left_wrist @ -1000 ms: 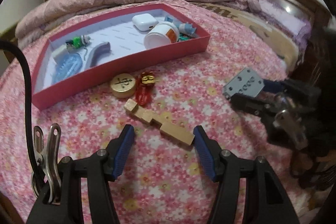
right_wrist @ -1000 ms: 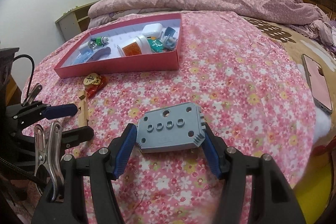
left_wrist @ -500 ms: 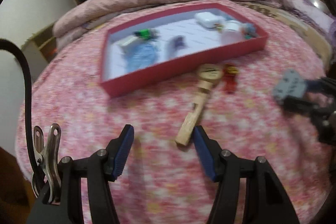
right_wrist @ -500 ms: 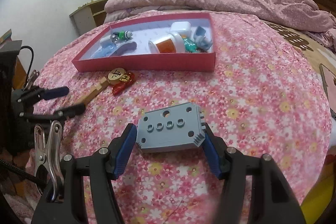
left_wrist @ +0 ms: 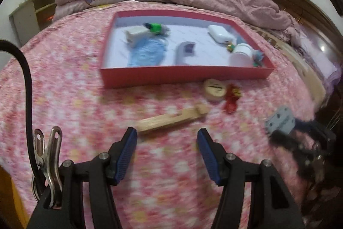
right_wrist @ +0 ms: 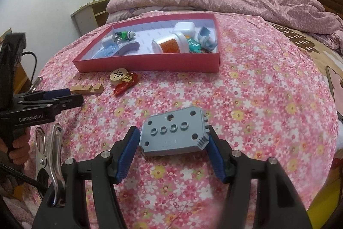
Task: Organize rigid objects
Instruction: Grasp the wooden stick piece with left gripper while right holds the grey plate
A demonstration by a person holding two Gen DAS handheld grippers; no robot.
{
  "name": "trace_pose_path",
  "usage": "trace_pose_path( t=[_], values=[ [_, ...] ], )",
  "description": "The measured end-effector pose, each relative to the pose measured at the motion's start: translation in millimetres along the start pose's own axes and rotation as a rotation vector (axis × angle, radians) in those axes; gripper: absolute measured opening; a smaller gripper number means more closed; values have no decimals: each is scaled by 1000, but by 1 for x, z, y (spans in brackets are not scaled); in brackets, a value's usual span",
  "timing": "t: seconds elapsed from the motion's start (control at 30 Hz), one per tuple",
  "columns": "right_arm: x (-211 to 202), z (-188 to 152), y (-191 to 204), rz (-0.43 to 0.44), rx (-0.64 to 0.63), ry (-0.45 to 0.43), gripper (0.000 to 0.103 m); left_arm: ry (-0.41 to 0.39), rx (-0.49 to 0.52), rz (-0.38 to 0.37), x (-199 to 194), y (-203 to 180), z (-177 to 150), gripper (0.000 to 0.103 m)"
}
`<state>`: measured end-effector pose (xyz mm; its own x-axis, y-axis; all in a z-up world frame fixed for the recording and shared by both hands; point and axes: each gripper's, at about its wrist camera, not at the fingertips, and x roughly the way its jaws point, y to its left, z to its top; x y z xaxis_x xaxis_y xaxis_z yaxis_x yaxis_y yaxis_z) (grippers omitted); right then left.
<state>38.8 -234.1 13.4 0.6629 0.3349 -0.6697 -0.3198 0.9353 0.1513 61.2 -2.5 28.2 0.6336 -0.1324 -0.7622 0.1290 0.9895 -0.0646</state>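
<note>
over the bedspread, left gripper (left_wrist: 167, 138) wide, swung behind wooden block (left_wrist: 171, 119); right gripper (right_wrist: 173, 141) clamps grey plate (right_wrist: 173, 134).

Bare floral bedspread (right_wrist: 257, 100) right of the red tray (right_wrist: 150, 62). Wooden block (right_wrist: 86, 89), round wooden token (right_wrist: 117, 75) and red charm (right_wrist: 124, 86) crowding the tray's near wall.

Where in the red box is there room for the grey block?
Bare floor shows mid-box, between the grey curved piece and the white case. The white jar's corner of the red cardboard box is crowded.
</note>
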Motion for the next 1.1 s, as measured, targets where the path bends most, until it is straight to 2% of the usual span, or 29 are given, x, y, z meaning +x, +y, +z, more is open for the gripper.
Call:
trace_pose_path(
  t=[0.13, 0.23, 0.37, 0.57, 0.73, 1.1],
  values=[
    [0, -1, 0, 2, 0, -4, 63, -28, 62, 45, 6, -25, 2, 76],
    [0, -2, 0, 4, 0, -9, 64, -31, 65, 66, 12, -31, 4, 82],
    [0, -3, 2, 10, -6, -16, 67, -47, 38, 69, 18, -34, 10, 82],
    [0, -4, 2, 14, -4, -19, 68, -78, -74, 32, 18, -26, 14, 85],
    [0, -4, 5, 3, -13, -16, 68, -86, -31, 73, 22, -34, 14, 85],
    [3, -3, 6, -7, -27, -10, 70, -93, 1, 69, 20, -33, 9, 81]
  ],
)
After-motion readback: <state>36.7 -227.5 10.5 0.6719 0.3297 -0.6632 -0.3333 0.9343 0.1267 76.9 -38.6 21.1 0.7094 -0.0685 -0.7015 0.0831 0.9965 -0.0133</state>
